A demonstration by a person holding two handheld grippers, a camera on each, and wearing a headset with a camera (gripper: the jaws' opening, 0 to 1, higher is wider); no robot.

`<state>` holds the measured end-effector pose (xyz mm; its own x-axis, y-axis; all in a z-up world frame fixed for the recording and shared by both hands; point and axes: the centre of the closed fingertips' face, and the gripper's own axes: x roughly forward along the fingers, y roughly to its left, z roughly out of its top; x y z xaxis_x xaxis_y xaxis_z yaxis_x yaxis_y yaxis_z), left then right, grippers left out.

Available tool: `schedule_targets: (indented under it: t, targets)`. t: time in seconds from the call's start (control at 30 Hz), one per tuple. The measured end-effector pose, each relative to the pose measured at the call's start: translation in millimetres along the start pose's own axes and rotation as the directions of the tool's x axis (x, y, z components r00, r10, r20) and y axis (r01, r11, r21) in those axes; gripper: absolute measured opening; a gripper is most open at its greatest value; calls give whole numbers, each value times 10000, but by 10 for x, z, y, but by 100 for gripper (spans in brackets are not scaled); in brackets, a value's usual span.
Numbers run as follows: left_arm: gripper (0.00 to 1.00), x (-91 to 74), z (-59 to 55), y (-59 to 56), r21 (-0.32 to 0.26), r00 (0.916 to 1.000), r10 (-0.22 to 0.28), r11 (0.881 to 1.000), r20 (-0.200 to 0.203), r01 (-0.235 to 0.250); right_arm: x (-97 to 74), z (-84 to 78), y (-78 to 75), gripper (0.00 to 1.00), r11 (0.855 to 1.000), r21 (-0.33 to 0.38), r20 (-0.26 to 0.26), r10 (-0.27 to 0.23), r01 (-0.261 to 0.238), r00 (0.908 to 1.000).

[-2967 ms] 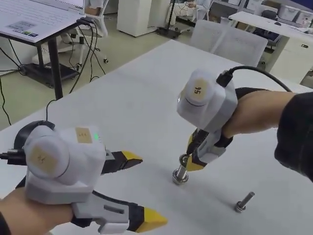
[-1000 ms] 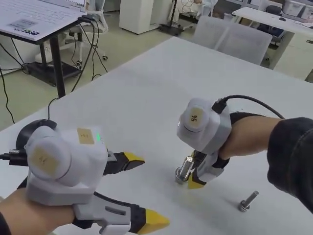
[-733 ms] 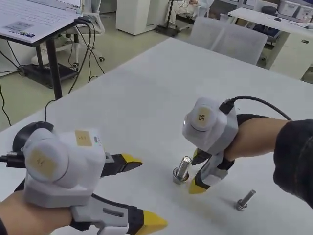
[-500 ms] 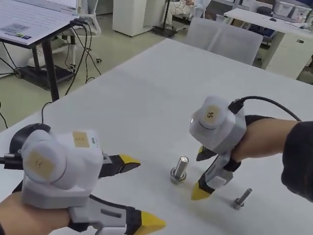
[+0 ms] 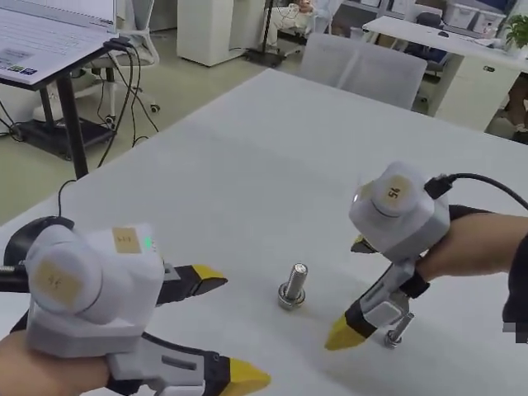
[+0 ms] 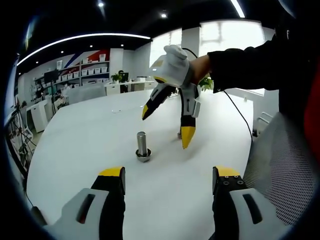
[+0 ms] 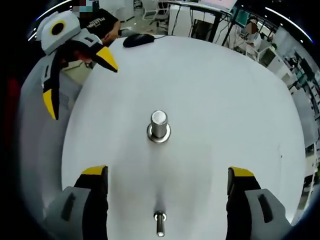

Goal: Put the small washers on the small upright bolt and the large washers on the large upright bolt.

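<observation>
The left tongs and right tongs are both released, jaws wide and holding nothing. The large bolt stands upright on the white tabletop, a washer round its foot, between the two tongs and touching neither. The small bolt sits just right of the right tongs' near jaw; in the right gripper view it lies between that pair's spread jaws.
</observation>
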<state>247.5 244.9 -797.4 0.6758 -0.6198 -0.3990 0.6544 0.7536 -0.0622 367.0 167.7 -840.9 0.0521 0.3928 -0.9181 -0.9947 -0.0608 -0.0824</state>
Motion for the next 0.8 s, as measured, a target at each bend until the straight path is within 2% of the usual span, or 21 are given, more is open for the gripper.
schedule_targets:
  t: [0.07,0.37,0.53,0.8]
  targets:
    - [70,5,2,3,-7,10000,-3,10000,-13,3,-30,-45,-28,100,9997,133,141,-190,188,9997]
    - [70,18,-8,7,19,9999,-55,10000,-128,55,-167,-220,-27,100,9941,978,688,-546,477,9961]
    - [70,30,-24,-1,42,9996,-131,9999,-238,132,-262,-282,-18,100,9855,1558,1179,-864,675,9893]
    - [70,47,-54,-33,94,9986,-294,9995,-441,298,-348,-536,78,100,9649,2459,1499,-1315,919,9799]
